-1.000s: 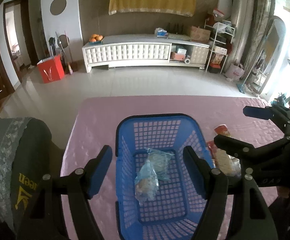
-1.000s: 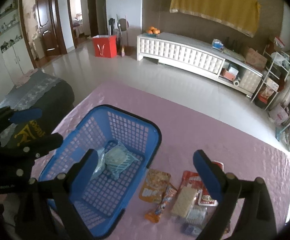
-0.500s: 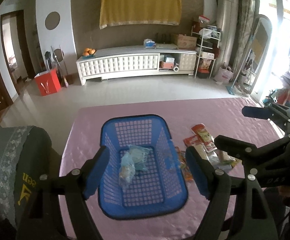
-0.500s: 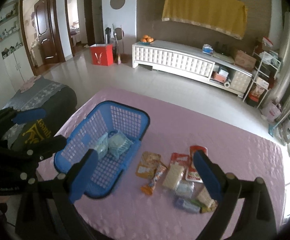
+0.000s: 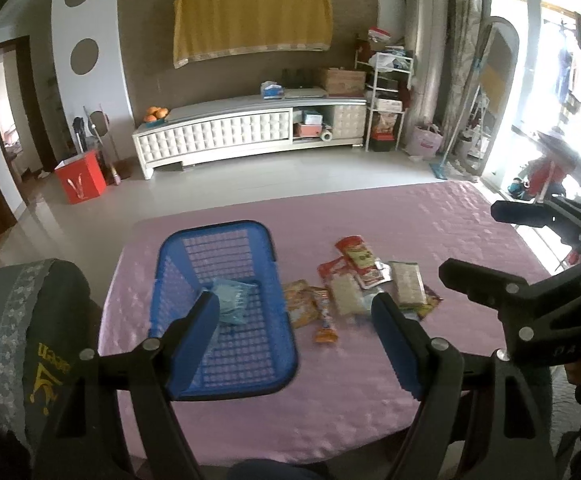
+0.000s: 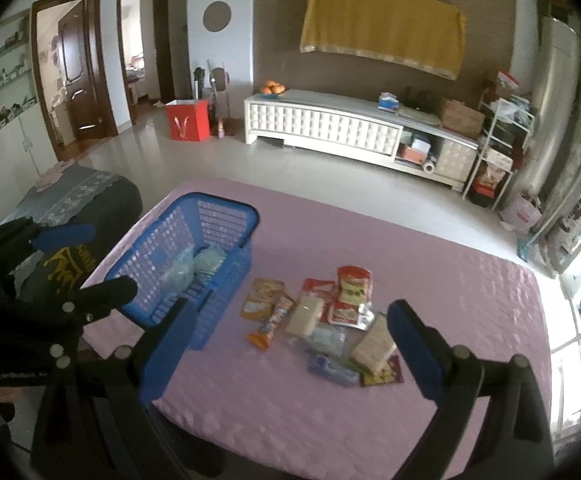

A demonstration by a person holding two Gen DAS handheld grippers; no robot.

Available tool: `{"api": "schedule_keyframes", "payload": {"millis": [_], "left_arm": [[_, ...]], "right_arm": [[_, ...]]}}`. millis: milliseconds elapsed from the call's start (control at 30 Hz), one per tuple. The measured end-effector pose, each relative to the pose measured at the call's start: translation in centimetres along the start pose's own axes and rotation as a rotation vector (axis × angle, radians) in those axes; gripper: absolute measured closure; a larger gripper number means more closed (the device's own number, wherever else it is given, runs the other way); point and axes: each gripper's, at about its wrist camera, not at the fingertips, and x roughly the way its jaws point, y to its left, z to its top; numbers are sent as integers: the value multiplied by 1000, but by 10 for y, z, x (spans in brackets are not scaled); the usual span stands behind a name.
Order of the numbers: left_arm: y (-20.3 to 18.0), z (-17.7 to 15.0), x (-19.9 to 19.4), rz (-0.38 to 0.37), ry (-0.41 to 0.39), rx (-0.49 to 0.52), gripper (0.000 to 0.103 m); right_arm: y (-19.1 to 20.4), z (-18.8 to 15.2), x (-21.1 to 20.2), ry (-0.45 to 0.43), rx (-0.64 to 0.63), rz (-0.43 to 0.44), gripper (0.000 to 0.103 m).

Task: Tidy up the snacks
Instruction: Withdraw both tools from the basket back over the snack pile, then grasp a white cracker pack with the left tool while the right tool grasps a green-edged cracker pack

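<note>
Blue plastic basket (image 5: 226,308) sits on the pink surface (image 5: 370,392), left side, with two clear-blue snack bags (image 6: 194,268) inside. Remaining snacks lie loose just right of the basket: orange packet (image 6: 259,298), red packets (image 6: 352,288), pale cracker packs (image 6: 374,344), a thin wrapped stick (image 6: 272,322), all clustered and partly overlapping (fisheye blur, labels unreadable). Left gripper (image 5: 294,324) jaws spread wide, holding nothing, raised above basket's near end. Right gripper (image 6: 290,334) also wide apart, empty, above the loose pile's near edge.
</note>
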Motion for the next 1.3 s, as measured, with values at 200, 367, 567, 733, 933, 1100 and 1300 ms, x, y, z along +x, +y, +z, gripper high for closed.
{"api": "schedule_keyframes", "payload": {"millis": [200,367,567,733,933,1100,1300], "left_arm": [[-31,2,1,-31,-4,28,26],[-52,6,10,-43,4,54,26],[-71,7,34,-61,37,71,26],[-87,5,60,-73,83,93,26],[-103,4,93,-86,127,107,26],[-104,7,122,-106,163,89,26],[-100,10,164,-117,210,60,26]], "right_arm": [[-25,-13,-7,-2,38,-26,5],[-45,-21,-5,1,67,-45,5],[-67,-34,5,24,92,-45,5],[-88,-44,21,61,132,-37,5],[-105,-52,39,100,158,-42,5],[-123,-55,61,140,190,-38,5],[-142,-61,96,192,238,-32,5]]}}
